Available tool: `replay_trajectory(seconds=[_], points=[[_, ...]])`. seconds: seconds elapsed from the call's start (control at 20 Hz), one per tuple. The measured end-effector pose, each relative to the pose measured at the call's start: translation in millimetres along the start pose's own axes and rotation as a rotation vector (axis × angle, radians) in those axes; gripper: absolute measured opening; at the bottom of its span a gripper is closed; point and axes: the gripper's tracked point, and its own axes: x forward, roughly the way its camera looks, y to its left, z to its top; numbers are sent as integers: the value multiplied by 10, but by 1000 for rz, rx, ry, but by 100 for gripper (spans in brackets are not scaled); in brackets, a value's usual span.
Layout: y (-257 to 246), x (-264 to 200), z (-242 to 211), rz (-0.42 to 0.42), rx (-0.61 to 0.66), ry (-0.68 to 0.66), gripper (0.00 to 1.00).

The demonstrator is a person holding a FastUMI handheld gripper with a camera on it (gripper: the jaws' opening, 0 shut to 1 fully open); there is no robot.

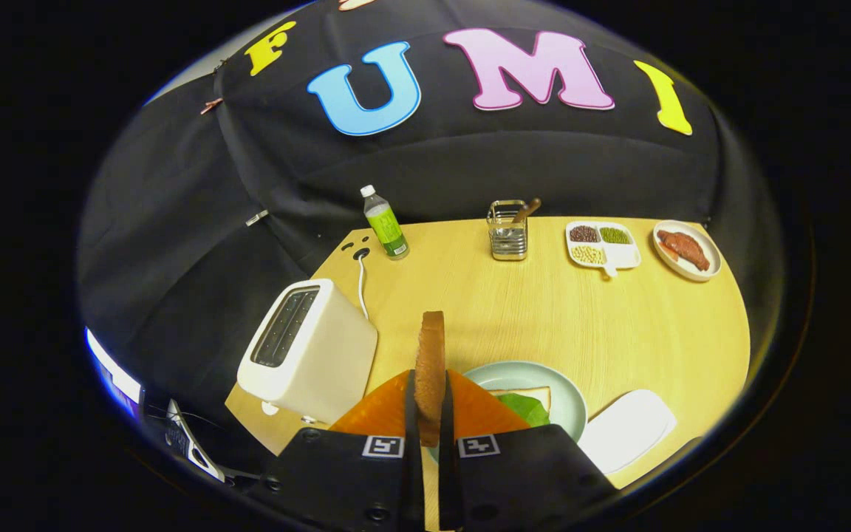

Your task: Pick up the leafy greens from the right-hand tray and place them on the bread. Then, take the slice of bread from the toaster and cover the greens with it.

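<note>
browned bread slice (431, 369) on edge, clamped by gripper (430, 414)

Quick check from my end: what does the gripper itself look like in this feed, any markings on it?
The gripper shows as two blocky black housings side by side, each with a square black-and-white fiducial tag on its top face and round screw recesses lower down. Two thin, flat fingers run forward from them, with broad orange wedge-shaped panels flaring outward behind. No cables or sleeves are visible on it.
</note>
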Motion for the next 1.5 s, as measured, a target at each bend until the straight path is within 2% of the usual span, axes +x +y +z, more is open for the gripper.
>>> replay_trajectory(seconds=[0.2, 0.45, 0.75, 0.85, 1.0, 1.05, 1.2, 1.4, 1.5], points=[[-201, 100, -288, 24, 57, 21, 12], [-573, 212, -517, 1, 160, 49, 12], [-949, 254, -693, -40, 189, 76, 15], [-1056, 241, -742, -57, 178, 84, 24], [-1160, 227, -825, -68, 138, 110, 44], [-1215, 210, -828, -79, 118, 112, 45], [-1301, 49, -759, -95, 53, 73, 77], [-1306, -361, -474, -83, -36, -50, 98], [-1333, -604, -323, -60, -66, -105, 98]])
